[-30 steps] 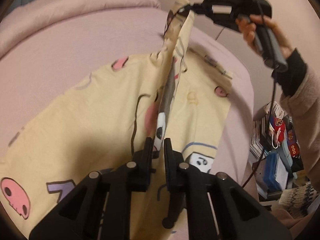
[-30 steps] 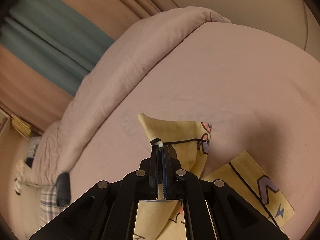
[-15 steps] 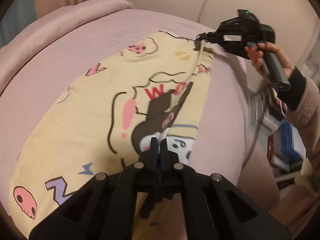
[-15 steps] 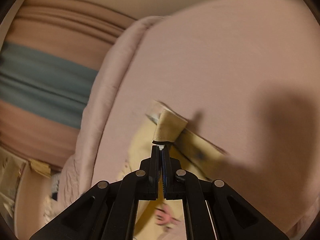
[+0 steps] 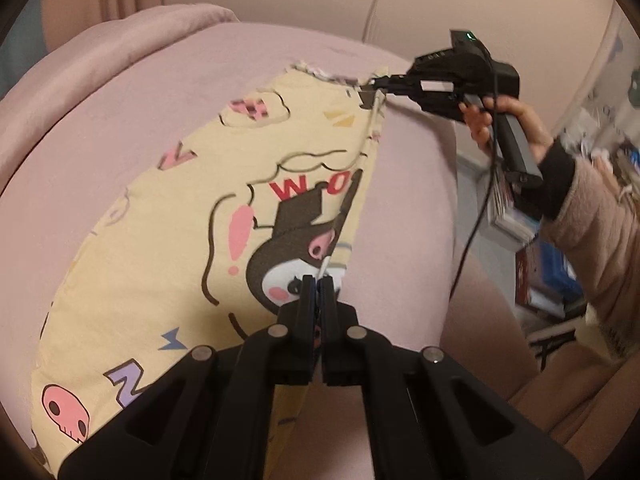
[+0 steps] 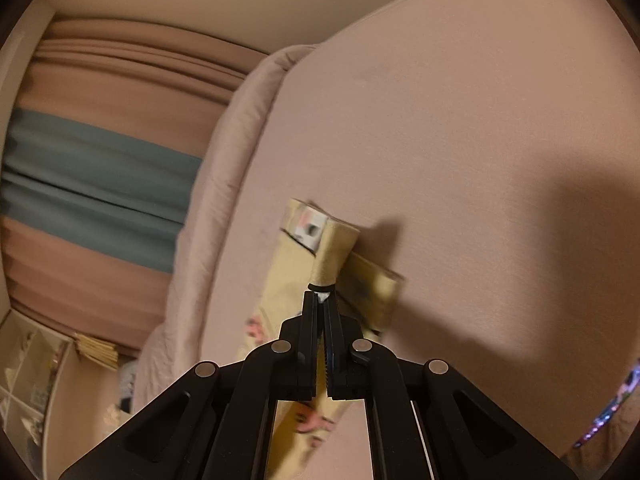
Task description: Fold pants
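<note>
Pink bed sheet [image 5: 120,128] — rolled duvet [image 6: 224,184] alongside; curtains [image 6: 100,128] behind — teal stripe.

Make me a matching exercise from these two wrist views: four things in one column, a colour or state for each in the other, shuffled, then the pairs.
Things:
1. yellow cartoon-print pants
2. left gripper
3. pink bed cover
4. right gripper

States:
A. plain, under the fabric
B. shut on the near edge
C. spread out, printed side up
D. shut on a far corner

Pairs: 1-C, 2-B, 3-A, 4-D

Lifted pants [image 5: 168,264] now lie flat on bed [image 5: 120,92].
</note>
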Motion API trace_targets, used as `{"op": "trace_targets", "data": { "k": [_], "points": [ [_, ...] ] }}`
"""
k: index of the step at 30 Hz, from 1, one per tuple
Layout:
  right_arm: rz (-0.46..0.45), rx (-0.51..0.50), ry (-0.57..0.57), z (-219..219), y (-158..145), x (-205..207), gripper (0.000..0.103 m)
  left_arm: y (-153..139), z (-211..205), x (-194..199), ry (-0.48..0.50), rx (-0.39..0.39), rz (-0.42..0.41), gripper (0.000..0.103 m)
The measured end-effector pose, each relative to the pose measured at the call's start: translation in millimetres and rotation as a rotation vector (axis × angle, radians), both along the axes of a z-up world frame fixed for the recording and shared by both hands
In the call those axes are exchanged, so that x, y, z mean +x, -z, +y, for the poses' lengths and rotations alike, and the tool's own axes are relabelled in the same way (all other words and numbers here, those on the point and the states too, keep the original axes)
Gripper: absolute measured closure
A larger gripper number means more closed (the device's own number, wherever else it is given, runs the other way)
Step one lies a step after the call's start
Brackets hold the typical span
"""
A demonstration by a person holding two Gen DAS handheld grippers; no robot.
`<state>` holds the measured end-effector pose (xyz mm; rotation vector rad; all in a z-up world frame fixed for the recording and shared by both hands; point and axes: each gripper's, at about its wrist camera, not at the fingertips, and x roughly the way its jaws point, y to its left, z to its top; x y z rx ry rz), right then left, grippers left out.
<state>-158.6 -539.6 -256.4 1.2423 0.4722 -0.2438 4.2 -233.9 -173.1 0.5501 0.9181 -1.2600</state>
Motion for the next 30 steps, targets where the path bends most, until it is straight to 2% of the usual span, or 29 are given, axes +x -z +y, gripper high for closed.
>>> {"op": "trace_targets", "data": {
  "k": [1,4,7,11,12,13,14,15,17,18,20,22,24,26,28,30],
  "points": [
    [0.029,0.018,-0.003,-1,8,2,0.1,5,-2,-1,0.004,0.021,0.001,0.102],
    [0.04,0.062,-0.002,-3,22,5,0.1,19,-5,-9,0.022,0.058,0.025,0.102],
    [0.044,0.027,-0.015,-3,19,10,0.1,28,-8,-20,0.035,0.105,-0.067,0.102],
    [0.086,0.022,-0.076,-9,14,5,0.097,25,7,-11,0.012,0.103,0.006,0.099],
    [0.112,-0.002,-0.066,-11,10,-1,0.091,17,18,-9,0.007,0.075,0.025,0.099],
    [0.148,-0.042,-0.034,-15,3,-11,0.074,12,24,-9,0.004,0.058,0.04,0.099],
    [0.161,-0.078,0.004,-18,-5,-20,0.065,3,37,-5,-0.008,0.025,0.073,0.099],
    [0.172,-0.139,0.032,-19,-18,-27,0.064,-3,44,-3,-0.024,0.0,0.093,0.097],
    [0.179,-0.279,0.006,-11,-43,-22,0.064,-12,55,9,-0.077,-0.051,0.124,0.091],
    [0.171,-0.336,-0.048,-3,-56,-9,0.064,-12,57,21,-0.135,-0.074,0.117,0.087],
    [0.142,-0.364,-0.166,17,-63,24,0.064,-5,54,38,-0.214,-0.092,0.116,0.083],
    [0.142,-0.379,-0.287,39,-56,61,0.064,15,53,58,-0.305,-0.08,0.133,0.084],
    [0.245,-0.42,-0.378,59,-34,92,0.064,37,65,67,-0.371,-0.03,0.162,0.084],
    [0.293,-0.463,-0.404,60,-17,97,0.069,43,89,60,-0.376,-0.032,0.157,0.084],
    [0.252,-0.437,-0.395,50,-15,90,0.07,42,123,52,-0.402,-0.027,0.154,0.084],
    [0.298,-0.42,-0.356,36,-19,84,0.07,43,164,49,-0.464,-0.026,0.199,0.084]
  ]
}}
